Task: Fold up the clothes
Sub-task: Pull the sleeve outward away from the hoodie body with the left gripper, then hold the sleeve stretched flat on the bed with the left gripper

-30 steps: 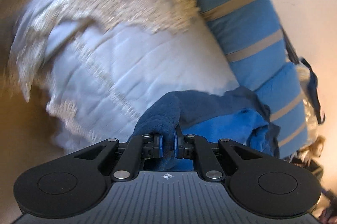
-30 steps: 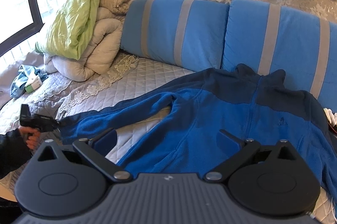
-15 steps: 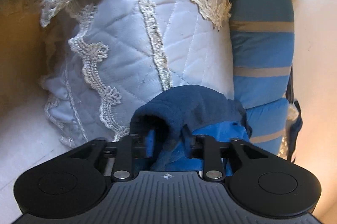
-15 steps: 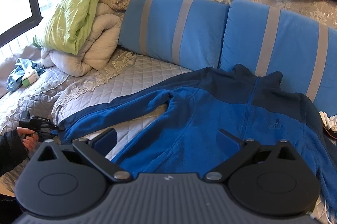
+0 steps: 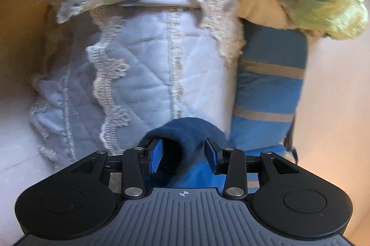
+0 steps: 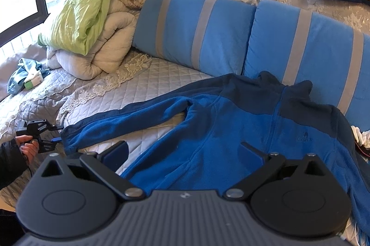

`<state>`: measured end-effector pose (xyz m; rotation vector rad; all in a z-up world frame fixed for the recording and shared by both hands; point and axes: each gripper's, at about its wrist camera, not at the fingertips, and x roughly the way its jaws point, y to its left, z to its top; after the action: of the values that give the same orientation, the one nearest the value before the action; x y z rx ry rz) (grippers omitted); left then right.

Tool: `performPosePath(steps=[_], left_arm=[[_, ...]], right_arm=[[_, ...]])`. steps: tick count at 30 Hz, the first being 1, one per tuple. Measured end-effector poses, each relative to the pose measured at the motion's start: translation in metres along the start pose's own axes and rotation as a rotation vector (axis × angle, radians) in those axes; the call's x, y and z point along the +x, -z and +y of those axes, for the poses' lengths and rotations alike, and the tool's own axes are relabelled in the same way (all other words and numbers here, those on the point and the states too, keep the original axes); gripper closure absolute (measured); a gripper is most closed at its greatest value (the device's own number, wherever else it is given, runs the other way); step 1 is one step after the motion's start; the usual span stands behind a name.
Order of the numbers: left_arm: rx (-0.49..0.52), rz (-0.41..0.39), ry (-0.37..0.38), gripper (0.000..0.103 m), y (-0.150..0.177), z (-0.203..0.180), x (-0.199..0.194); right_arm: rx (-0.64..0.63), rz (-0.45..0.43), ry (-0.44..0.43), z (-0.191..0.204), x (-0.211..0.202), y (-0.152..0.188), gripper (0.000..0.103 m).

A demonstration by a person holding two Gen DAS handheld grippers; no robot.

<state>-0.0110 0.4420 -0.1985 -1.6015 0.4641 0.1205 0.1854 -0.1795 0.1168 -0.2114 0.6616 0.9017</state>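
Now stretched leftward across the bed [image 6: 148,75]: fleece sleeve [image 6: 129,123], cuff loose between left tongs [image 5: 182,155] just closing, nearer than released right tongs [image 6: 185,151].

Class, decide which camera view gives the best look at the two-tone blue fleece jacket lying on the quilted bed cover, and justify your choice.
The right wrist view: the two-tone blue fleece jacket lies spread across the quilted bed cover, with collar, zip, body and one outstretched sleeve visible. The left wrist view shows only the dark cuff of that sleeve, between the left gripper's parted jaws.
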Motion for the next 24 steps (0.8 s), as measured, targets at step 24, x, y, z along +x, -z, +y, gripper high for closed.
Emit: performPosePath(steps=[24], left_arm=[[0.793, -0.042, -0.406, 0.085, 0.062, -0.061, 0.026]], right_arm=[[-0.005, 0.013, 0.0, 0.005, -0.001, 0.006, 0.0]])
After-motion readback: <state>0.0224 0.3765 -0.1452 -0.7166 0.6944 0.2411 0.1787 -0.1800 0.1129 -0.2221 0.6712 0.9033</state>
